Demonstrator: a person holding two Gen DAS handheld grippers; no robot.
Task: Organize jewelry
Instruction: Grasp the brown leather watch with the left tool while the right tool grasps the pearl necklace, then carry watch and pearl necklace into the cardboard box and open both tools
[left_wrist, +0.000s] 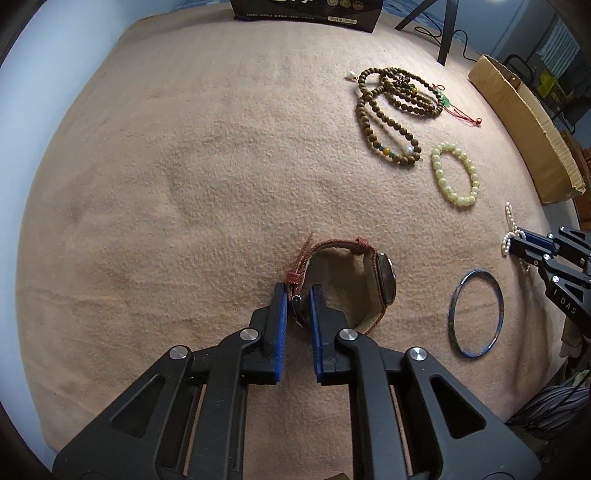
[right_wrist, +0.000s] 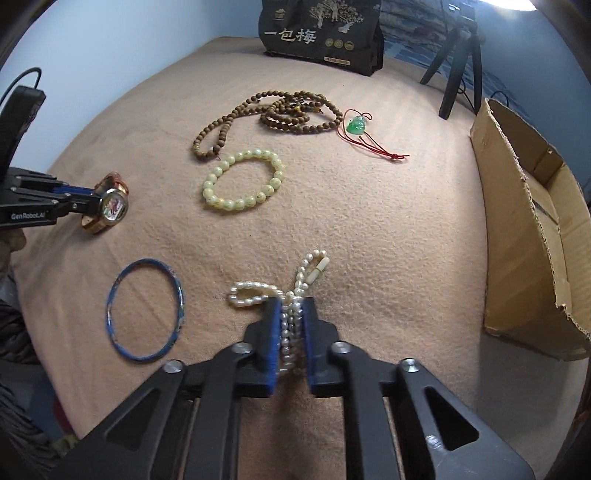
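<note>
Gripping a red-strapped wristwatch (left_wrist: 369, 280) by its band, the left gripper (left_wrist: 298, 295), marked "GenRobot.AI", rests on the tan blanket (left_wrist: 184, 184); the right gripper (right_wrist: 291, 314) pinches a white pearl strand (right_wrist: 291, 295). Behind stands a black pouch (right_wrist: 325, 33) reading "一包梅".

Black bag (right_wrist: 322, 35): "一包梅". Left claw (right_wrist: 94, 201): "GenRobot.AI". Right claw (left_wrist: 514, 246): "DAS".

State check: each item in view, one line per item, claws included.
left claw: shut on the watch strap
watch: on its side, gripped by the strap
right claw: shut on the pearl strand
pearl strand: bunched between the fingers, ends on the cloth
blue bangle: flat, free
pale bead bracelet: flat, free
wooden bead necklace: loosely coiled, free
jade pendant: flat, free
cardboard box: open
</note>
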